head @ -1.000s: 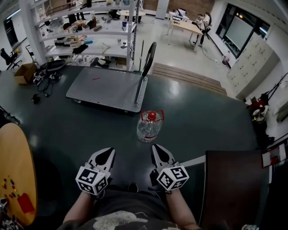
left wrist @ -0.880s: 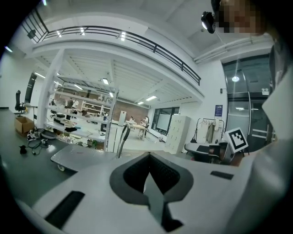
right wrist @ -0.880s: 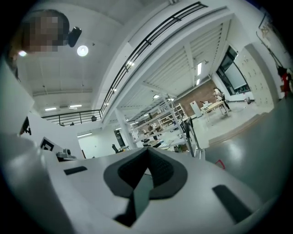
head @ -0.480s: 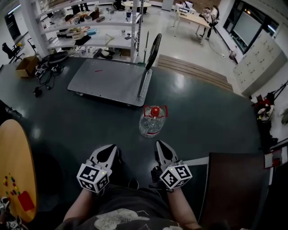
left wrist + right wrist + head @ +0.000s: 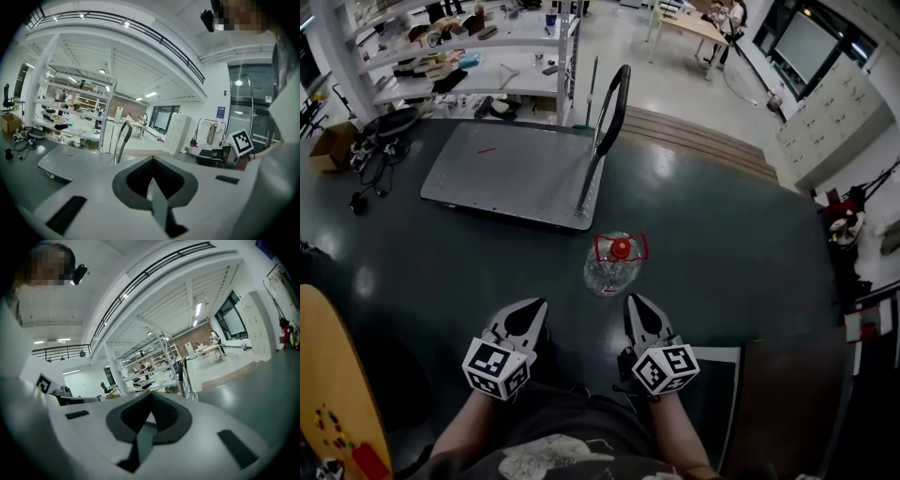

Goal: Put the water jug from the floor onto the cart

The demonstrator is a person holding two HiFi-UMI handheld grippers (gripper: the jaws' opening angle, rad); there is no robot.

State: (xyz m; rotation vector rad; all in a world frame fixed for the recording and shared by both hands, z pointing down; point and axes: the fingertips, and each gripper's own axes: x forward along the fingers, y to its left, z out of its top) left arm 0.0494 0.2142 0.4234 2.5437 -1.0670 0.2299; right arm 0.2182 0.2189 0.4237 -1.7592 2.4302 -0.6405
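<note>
The clear water jug (image 5: pixel 612 266) with a red cap and red handle stands on the dark floor, just in front of the cart's near right corner. The grey flat cart (image 5: pixel 504 174) has its black push handle (image 5: pixel 609 112) upright on the right side. My left gripper (image 5: pixel 532 307) is low in the head view, left of the jug and short of it, jaws together. My right gripper (image 5: pixel 636 304) sits just below the jug, also shut and empty. The left gripper view shows the closed jaws (image 5: pixel 152 160) pointing toward the cart (image 5: pixel 70 159). The right gripper view shows closed jaws (image 5: pixel 151 395).
Shelving racks (image 5: pixel 469 56) loaded with gear stand behind the cart. Cables (image 5: pixel 370 159) and a cardboard box (image 5: pixel 330 145) lie at the far left. An orange round table (image 5: pixel 333 384) is at my left, a dark brown table (image 5: pixel 797 403) at my right. A wooden step (image 5: pixel 703 145) runs beyond the cart.
Both grippers and the head have moved forward toward the jug and cart, which now look slightly nearer. Both grippers stayed shut. The jug has not moved.
</note>
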